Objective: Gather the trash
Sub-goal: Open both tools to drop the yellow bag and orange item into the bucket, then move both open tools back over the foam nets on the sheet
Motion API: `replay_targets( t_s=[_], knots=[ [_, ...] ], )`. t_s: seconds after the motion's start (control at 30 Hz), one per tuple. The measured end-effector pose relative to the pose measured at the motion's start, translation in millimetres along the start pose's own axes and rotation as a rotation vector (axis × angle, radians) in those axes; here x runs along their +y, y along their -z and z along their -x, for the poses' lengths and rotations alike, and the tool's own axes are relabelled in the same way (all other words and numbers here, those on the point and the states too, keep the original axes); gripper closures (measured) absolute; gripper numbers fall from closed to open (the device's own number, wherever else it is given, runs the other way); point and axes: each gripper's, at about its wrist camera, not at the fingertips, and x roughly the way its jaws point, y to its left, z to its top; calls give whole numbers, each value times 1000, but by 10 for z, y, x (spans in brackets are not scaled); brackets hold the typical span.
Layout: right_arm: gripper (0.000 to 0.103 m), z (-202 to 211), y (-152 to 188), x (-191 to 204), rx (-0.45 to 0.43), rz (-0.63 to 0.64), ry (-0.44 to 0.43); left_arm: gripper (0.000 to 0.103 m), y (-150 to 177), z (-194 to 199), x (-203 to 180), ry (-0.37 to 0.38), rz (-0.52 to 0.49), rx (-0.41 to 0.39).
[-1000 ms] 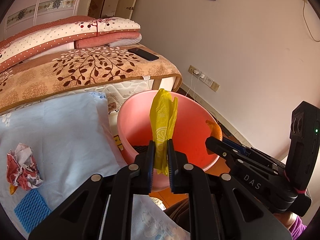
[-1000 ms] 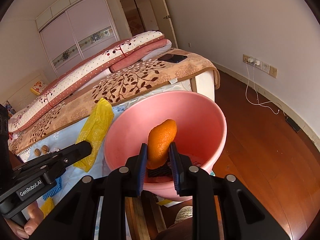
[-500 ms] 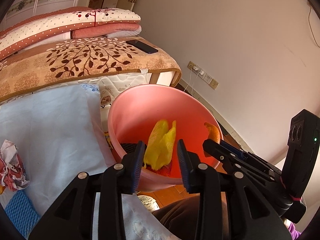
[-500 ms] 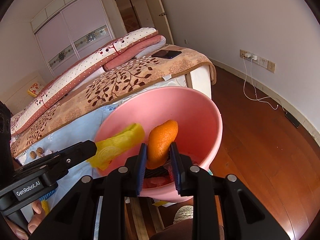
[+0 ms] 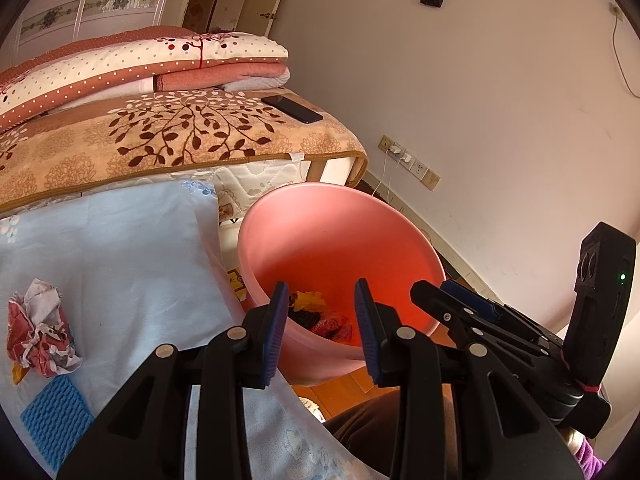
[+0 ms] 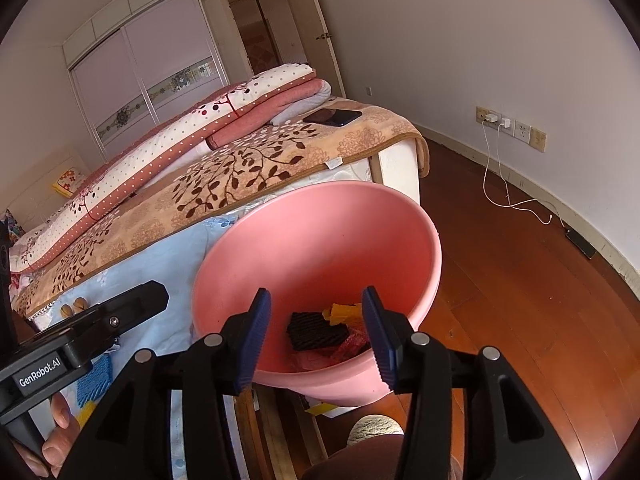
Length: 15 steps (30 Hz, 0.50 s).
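Observation:
A pink basin [image 5: 340,240] [image 6: 320,240] stands beside the bed. On its bottom lie a yellow bag [image 5: 308,300] [image 6: 342,312], a black sponge [image 6: 316,332] and a red wrapper [image 6: 352,344]. My left gripper [image 5: 321,286] hovers open over the basin's near rim with nothing between its fingers. The jaws of my right gripper [image 6: 316,294] are opening above the basin, and the gap between them is bare. A crumpled red-and-white paper [image 5: 38,332] rests on the light blue sheet [image 5: 120,248] at the left.
A blue textured cloth [image 5: 56,416] [image 6: 94,380] lies near the sheet's front edge. Folded quilts [image 5: 140,68] and a dark phone [image 5: 292,109] [image 6: 332,117] sit further up the bed. A charger cable [image 6: 504,184] trails over the wooden floor [image 6: 520,280] at the right.
The left jaws opened and the yellow bag dropped into the basin. The right jaws then spread and the orange peel they held is gone from between them.

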Motion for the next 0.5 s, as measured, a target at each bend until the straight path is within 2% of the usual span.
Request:
replay_targets(
  t_s=[0.5],
  knots=[
    [55,422,239,491,14,83,-107,69,199,595,119,-31,-34,-52]
  ],
)
